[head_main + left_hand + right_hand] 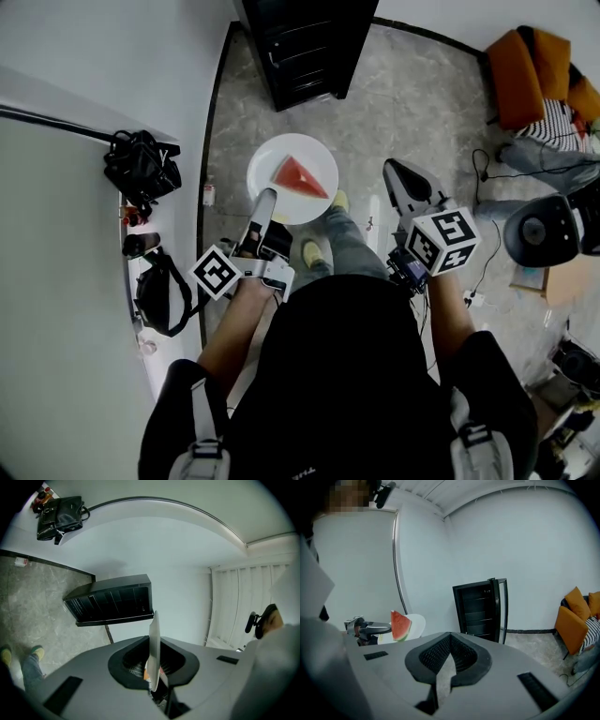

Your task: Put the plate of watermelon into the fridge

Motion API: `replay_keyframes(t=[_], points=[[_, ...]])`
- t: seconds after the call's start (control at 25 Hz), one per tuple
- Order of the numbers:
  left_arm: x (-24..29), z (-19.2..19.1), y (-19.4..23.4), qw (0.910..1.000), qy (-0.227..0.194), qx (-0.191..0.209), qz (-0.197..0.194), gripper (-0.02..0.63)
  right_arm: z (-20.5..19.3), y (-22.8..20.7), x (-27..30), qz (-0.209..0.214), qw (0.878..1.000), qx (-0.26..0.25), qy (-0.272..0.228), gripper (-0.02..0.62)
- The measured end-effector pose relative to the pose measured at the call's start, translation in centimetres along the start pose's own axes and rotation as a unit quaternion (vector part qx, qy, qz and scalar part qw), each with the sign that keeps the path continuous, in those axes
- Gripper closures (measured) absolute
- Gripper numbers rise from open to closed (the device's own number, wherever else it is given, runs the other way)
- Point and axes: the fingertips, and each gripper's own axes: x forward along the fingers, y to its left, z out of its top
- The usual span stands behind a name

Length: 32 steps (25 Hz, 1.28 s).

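A white plate (292,176) carries a red watermelon wedge (298,174) and is held over the grey floor. My left gripper (265,201) is shut on the plate's near rim. In the left gripper view the plate (153,639) shows edge-on between the jaws. My right gripper (400,175) hangs to the plate's right, shut and empty, its pads meeting (450,641). The black fridge (305,42) stands ahead against the wall. Its dark shelves show in the right gripper view (480,609) and the left gripper view (112,599). The right gripper view also catches the watermelon wedge (400,625) on the plate (415,624).
A white counter (56,281) runs along the left with two black bags (141,164) (159,291) on it. An orange sofa (539,66) and a black round chair (548,230) stand at the right, with cables (487,169) on the floor. The person's feet (323,230) are under the plate.
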Motion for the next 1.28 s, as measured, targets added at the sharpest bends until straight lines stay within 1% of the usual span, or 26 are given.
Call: replay_keyframes(t=[0.2,0.48,0.72,0.84,1.0,1.16,1.28], points=[[2.6,2.1,1.5,0.9998,-0.006,-0.008,0.015,0.565,0.3,-1.5,3.8,0.006,1.0,0.006,0.021,0.582],[3.9,3.1,2.2,0.9996,-0.014,-0.01,0.023,0.565,0.6,-2.2,6.0,0.019,0.999,0.008,0.027,0.583],[10.1,4.0,3.2,0.9987,-0.023,-0.008,0.046,0.565,2.2,-7.6,9.8,0.033,0.998,0.025,0.038,0.583],[10.4,4.1,3.0,0.9987,-0.028,-0.009,0.042,0.565,2.9,-7.9,9.9,0.036,0.999,0.022,0.032,0.583],[10.4,4.1,2.8,0.9992,-0.023,-0.002,0.033,0.565,3.1,-7.6,9.8,0.033,0.999,0.018,0.023,0.583],[10.4,4.0,2.5,0.9992,-0.029,-0.01,0.027,0.565,3.3,-7.6,9.3,0.032,0.999,0.016,0.015,0.583],[10.5,4.0,2.0,0.9994,-0.027,-0.008,0.017,0.565,3.5,-7.4,8.8,0.031,0.999,0.011,0.007,0.583]])
